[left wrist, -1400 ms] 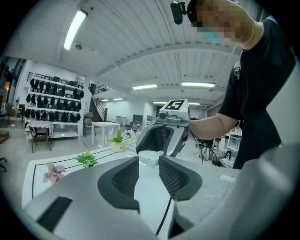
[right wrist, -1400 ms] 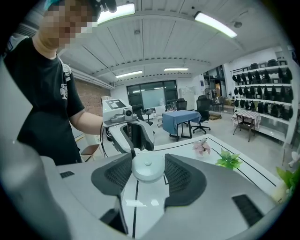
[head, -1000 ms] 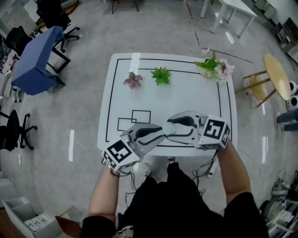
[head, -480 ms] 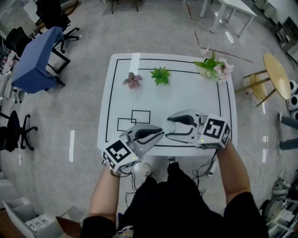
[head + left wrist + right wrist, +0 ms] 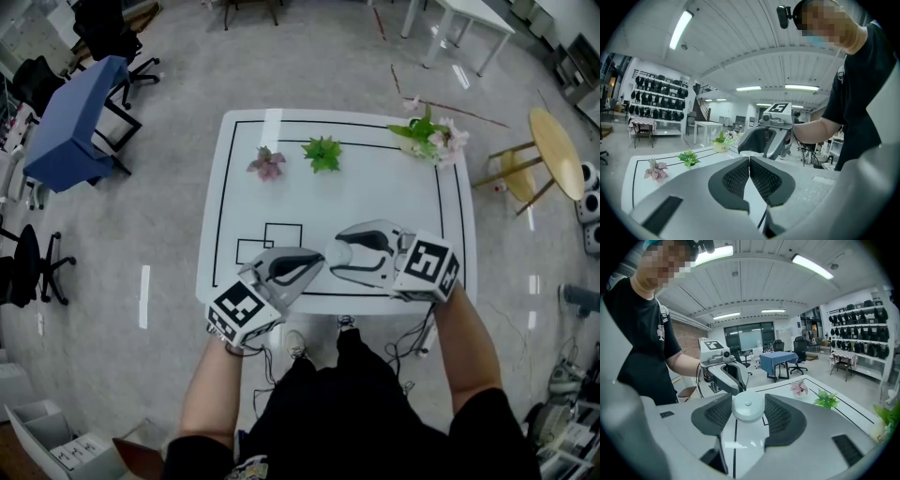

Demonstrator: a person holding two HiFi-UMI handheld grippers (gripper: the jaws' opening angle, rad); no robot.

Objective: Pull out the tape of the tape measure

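A round white tape measure [image 5: 748, 407] is pinched between the dark pads of my right gripper [image 5: 748, 412], held just above the white table [image 5: 375, 192] near its front edge. In the head view the right gripper [image 5: 337, 255] points left and my left gripper [image 5: 316, 265] points right, tip to tip. The left gripper [image 5: 749, 161] has its pads pressed together right at the side of the tape measure [image 5: 749, 153]. No pulled-out tape shows, and I cannot see whether a tape tip lies between the left pads.
A pink plant [image 5: 267, 161], a green plant [image 5: 322, 153] and a flowering pot [image 5: 429, 136] stand along the table's far side. Two black outlined rectangles [image 5: 272, 242] are drawn front left. A blue desk [image 5: 75, 122] and a round wooden table [image 5: 555, 150] flank the table.
The left gripper's jaws have closed. Both grippers have drifted a little to the left, still tip to tip.
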